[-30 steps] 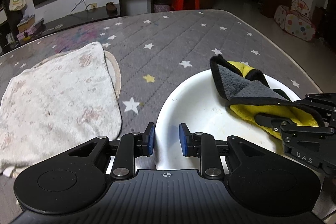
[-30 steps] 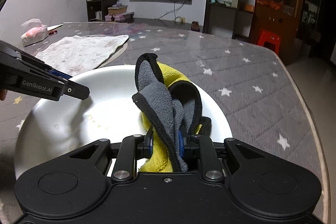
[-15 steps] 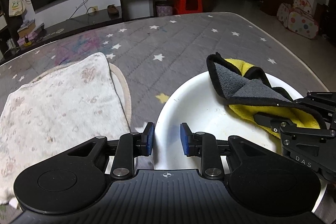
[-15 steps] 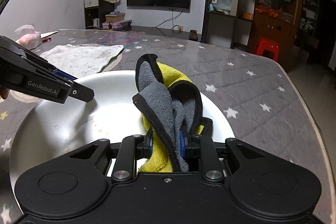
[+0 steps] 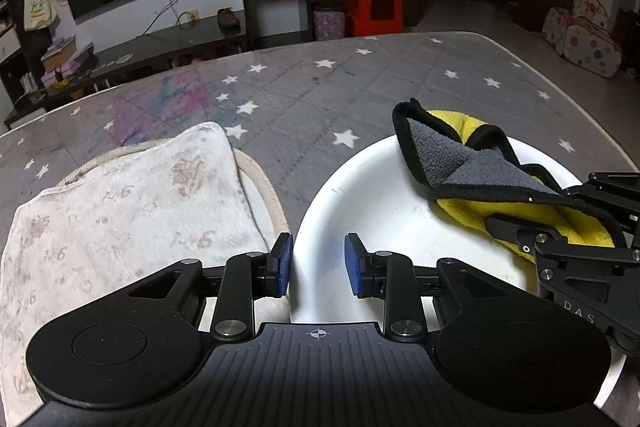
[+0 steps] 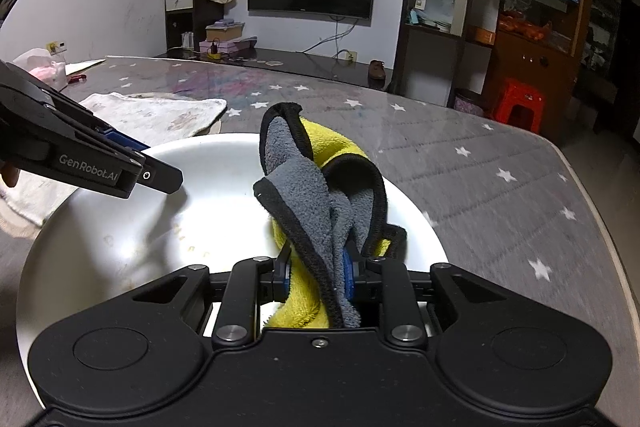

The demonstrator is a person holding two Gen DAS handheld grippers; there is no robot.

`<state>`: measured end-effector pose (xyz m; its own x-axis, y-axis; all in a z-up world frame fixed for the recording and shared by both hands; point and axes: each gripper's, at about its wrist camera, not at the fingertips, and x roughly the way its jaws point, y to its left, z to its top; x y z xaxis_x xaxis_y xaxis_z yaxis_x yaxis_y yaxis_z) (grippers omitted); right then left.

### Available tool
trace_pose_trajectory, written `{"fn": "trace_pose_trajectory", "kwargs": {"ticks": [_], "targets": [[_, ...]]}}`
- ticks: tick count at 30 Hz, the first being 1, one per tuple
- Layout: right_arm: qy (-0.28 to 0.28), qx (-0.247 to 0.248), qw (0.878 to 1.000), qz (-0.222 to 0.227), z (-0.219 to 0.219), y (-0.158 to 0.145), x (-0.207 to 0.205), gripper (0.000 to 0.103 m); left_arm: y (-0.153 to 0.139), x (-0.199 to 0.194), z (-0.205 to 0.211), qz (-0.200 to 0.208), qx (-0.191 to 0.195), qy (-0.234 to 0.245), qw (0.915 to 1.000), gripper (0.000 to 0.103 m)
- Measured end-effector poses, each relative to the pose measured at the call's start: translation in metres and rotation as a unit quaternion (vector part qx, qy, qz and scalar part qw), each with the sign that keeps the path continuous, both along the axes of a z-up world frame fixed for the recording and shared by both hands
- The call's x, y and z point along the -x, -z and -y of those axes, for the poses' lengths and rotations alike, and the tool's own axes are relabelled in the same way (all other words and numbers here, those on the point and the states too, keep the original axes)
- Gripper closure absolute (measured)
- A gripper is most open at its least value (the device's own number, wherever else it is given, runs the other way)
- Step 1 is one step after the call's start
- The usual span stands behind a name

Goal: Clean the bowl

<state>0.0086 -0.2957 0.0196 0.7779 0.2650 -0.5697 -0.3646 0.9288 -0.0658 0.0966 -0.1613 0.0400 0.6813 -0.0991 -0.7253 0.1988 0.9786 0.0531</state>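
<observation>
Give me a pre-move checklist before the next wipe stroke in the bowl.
1. Cloth clamped in right gripper: ok.
2. Cloth touching the bowl interior: ok.
3. Left gripper jaws straddle the bowl rim: ok; clamped on it: cannot tell.
4. Residue specks left on the bowl floor: not ok.
5. Grippers apart from each other: ok.
6. White towel outside the bowl: ok.
</observation>
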Motion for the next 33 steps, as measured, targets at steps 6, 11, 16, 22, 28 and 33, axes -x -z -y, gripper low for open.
{"fn": "trace_pose_trajectory", "kwargs": {"ticks": [6, 11, 16, 22, 28, 33], "targets": [[-0.010, 0.002, 1.000, 0.000, -0.004, 0.000, -0.007, 0.078, 0.001, -0.006, -0.007, -0.005, 0.012, -0.009, 0.9999, 0.072], [-0.017, 0.007, 1.000, -0.001, -0.005, -0.004, -0.004, 0.078, -0.002, -0.001, -0.006, -0.001, 0.004, -0.017, 0.9998, 0.070], [-0.016, 0.008, 1.000, 0.001, -0.005, -0.010, -0.001, 0.078, -0.008, 0.005, -0.008, 0.010, 0.004, -0.023, 0.9997, 0.065], [-0.010, -0.002, 1.000, 0.000, -0.001, -0.018, 0.008, 0.078, -0.017, 0.022, -0.010, 0.032, 0.010, -0.031, 0.9990, 0.049], [0.002, -0.008, 1.000, 0.012, 0.008, -0.031, 0.021, 0.078, -0.024, 0.039, -0.011, 0.044, 0.012, -0.035, 0.9984, 0.040], [0.015, -0.007, 0.999, 0.027, 0.018, -0.042, 0.027, 0.078, -0.029, 0.054, -0.014, 0.055, 0.012, -0.036, 0.9978, 0.037]]}}
